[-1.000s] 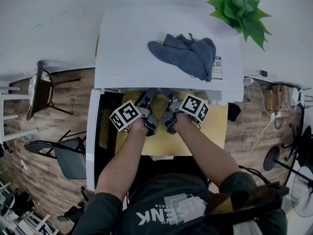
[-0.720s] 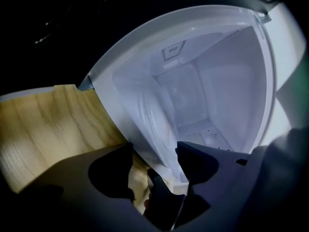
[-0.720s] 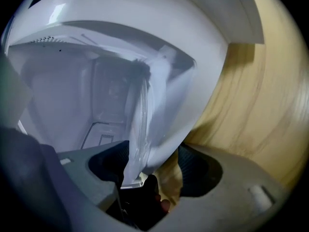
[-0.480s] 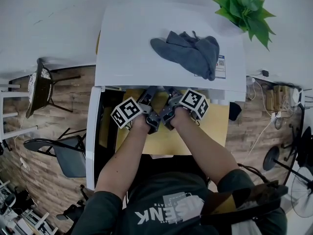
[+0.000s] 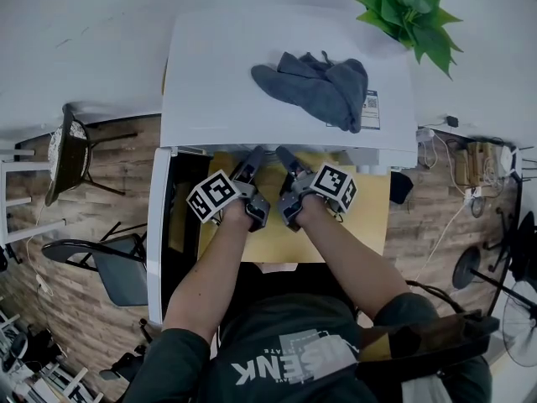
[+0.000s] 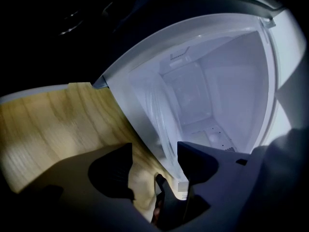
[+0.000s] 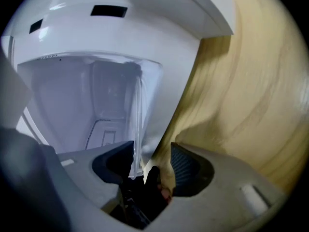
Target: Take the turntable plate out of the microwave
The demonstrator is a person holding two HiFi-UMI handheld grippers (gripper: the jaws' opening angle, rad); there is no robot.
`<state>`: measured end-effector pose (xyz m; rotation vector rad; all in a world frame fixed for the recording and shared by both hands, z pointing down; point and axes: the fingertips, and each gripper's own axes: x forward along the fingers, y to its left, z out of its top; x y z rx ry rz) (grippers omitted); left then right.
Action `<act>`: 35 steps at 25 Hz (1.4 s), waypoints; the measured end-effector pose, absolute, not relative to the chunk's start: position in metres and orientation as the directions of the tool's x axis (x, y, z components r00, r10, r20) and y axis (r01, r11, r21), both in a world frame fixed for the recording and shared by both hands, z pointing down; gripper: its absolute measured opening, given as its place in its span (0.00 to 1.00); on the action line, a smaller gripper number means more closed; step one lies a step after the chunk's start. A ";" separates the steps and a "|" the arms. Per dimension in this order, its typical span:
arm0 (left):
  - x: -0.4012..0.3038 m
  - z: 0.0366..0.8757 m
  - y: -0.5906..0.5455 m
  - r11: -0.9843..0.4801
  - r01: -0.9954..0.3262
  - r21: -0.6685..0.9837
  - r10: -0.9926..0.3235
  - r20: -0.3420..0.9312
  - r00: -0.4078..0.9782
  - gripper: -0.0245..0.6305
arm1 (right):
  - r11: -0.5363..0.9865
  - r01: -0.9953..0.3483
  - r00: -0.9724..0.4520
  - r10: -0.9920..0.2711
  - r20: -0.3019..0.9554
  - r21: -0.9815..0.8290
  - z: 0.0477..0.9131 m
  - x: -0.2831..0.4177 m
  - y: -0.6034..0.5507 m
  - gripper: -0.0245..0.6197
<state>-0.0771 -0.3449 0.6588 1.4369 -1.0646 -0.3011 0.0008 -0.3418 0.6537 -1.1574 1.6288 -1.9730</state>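
Closing right claw [image 7: 152, 152] straddles the turntable plate [image 7: 137, 115] rim; left claw [image 6: 154, 152] gapes around it.

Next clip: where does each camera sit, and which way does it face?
Head view: on the person's head, looking down on the microwave; forearms, left gripper, right gripper show.
Left gripper view: on that gripper, facing the cavity; open jaws straddle the turntable plate.
Right gripper view: likewise; closing jaws straddle the plate.
Shared: plate in both gripper views, wooden table in all.
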 end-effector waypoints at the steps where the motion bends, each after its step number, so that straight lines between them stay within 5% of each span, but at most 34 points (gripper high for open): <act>1: -0.078 0.659 -0.344 0.188 -0.412 0.891 -0.740 0.404 0.537 0.48 | -0.282 -0.237 -0.619 -0.694 0.368 -0.930 0.652 0.001 -0.339 0.40; 7: -0.080 0.659 -0.333 0.186 -0.419 0.889 -0.739 0.408 0.536 0.48 | -0.254 -0.262 -0.636 -0.680 0.365 -0.931 0.646 0.000 -0.317 0.32; 17: -0.074 0.649 -0.322 0.158 -0.350 0.923 -0.757 0.341 0.557 0.21 | -0.221 -0.307 -0.650 -0.661 0.374 -0.926 0.651 0.008 -0.295 0.31; 27: -0.073 0.641 -0.316 0.137 -0.290 0.947 -0.764 0.287 0.577 0.16 | -0.115 -0.216 -0.688 -0.687 0.234 -0.970 0.633 0.001 -0.329 0.31; 30: -0.073 0.638 -0.313 0.135 -0.274 0.952 -0.770 0.275 0.576 0.14 | -0.112 -0.219 -0.691 -0.683 0.235 -0.969 0.634 0.001 -0.328 0.19; 35: -0.071 0.637 -0.308 0.123 -0.272 0.954 -0.775 0.264 0.574 0.13 | -0.099 -0.212 -0.696 -0.683 0.221 -0.972 0.634 0.005 -0.327 0.18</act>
